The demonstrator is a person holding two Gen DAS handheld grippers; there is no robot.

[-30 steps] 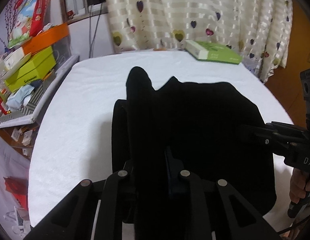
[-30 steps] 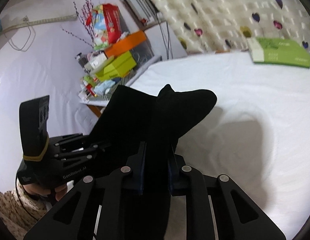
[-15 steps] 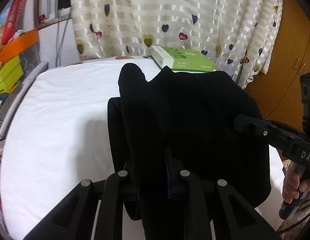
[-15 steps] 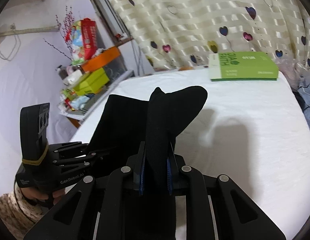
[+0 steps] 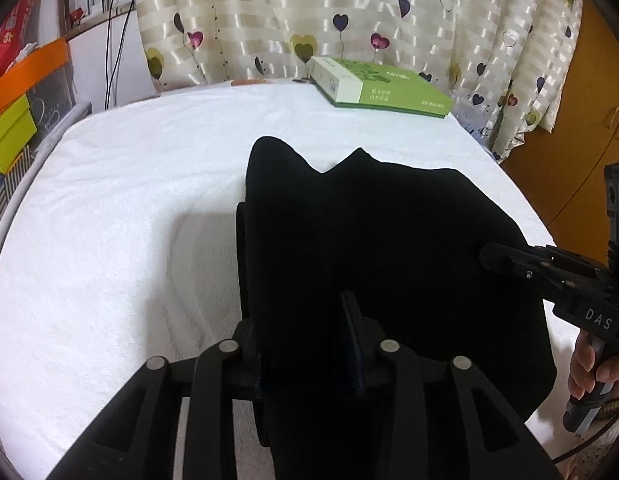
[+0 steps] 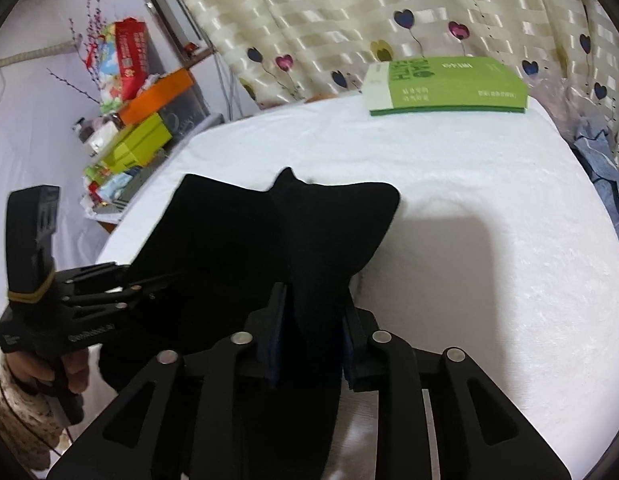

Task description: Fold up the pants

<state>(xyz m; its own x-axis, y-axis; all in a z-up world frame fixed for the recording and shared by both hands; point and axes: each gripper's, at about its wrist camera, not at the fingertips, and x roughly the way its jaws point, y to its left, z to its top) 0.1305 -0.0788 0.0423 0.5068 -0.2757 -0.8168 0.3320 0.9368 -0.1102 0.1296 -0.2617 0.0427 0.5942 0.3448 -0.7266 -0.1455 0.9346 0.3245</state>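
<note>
Black pants (image 5: 369, 240) lie folded on the white bed cover (image 5: 129, 220), and their near edge still rises into both grippers. My left gripper (image 5: 303, 312) holds its jaws apart and opening, with the cloth loose between them and draped over the left finger. In the right wrist view the same pants (image 6: 249, 240) run up between the fingers of my right gripper (image 6: 313, 300), whose jaws are opening too; a gap shows beside each pad. Each gripper appears in the other's view: the left gripper (image 6: 149, 280) at the left, the right gripper (image 5: 489, 256) at the right, both at the pants' near edge.
A flat green box (image 5: 381, 84) lies at the far edge of the bed, in front of a heart-print curtain (image 5: 349, 8). Stacked boxes crowd a shelf (image 6: 141, 128) to the left. A wooden cupboard (image 5: 589, 100) stands to the right. Blue cloth (image 6: 601, 168) hangs off the bed's right side.
Both grippers have carried the pants forward and down onto the bed. Their jaws, earlier clamped on the cloth, now stand wider apart.
</note>
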